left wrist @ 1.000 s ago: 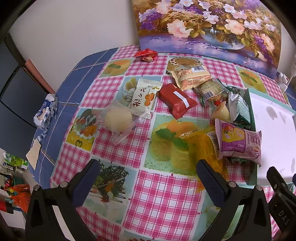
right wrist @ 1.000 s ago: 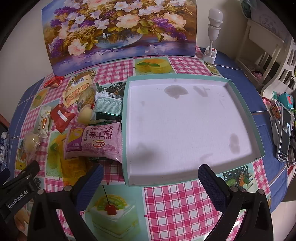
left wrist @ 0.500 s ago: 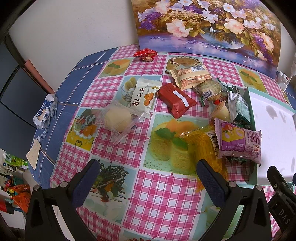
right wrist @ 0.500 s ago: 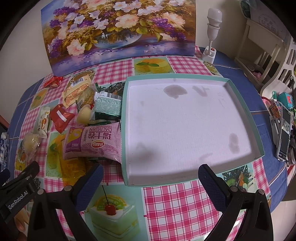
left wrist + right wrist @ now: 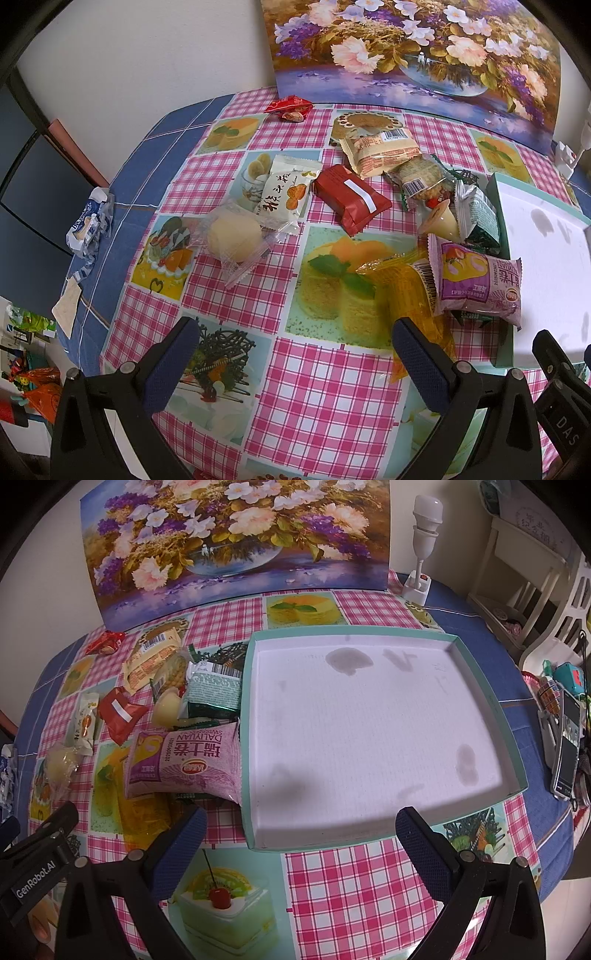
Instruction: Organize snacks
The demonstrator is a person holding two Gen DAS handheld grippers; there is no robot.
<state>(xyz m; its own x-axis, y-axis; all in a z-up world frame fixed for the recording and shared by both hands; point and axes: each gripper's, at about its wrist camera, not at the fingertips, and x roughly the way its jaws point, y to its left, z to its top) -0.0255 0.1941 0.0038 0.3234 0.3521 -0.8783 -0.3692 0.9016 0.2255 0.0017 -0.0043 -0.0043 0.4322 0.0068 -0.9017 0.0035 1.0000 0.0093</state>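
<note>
A glossy oilcloth table (image 5: 332,893) printed with pink gingham and cake pictures carries everything. A canvas flower painting (image 5: 236,542) leans upright at its twelve o'clock edge. The wide, shallow tray (image 5: 506,716), teal-walled cardboard with a stained white floor, lies flat and square right of centre in the right wrist view, holding nothing.

The left gripper (image 5: 295,365) hovers above the cloth at the six o'clock edge, its blue textured fingers (image 5: 171,365) spread wide with nothing between them or touching them. The right gripper (image 5: 301,843) likewise stands wide apart and empty, its fingers (image 5: 423,843) straddling the tray's near wall from above.

The snacks crowd the cloth at the tray's nine o'clock side. The purple pillow pack (image 5: 183,766), crinkly matte film, lies with its long axis across the table, one end resting over the tray's left wall. Beneath it sits a translucent yellow bag (image 5: 410,291), long axis running from six to twelve. A green foil pack (image 5: 214,690) touches the tray wall at ten o'clock. The red folded pack (image 5: 351,201) lies diagonally, pointing toward four o'clock. A round pale bun in clear wrap (image 5: 234,238) sits well apart at nine o'clock, beside a white sachet (image 5: 286,192). A cone-shaped jelly cup (image 5: 441,223) lies tipped beside the green pack.
</note>
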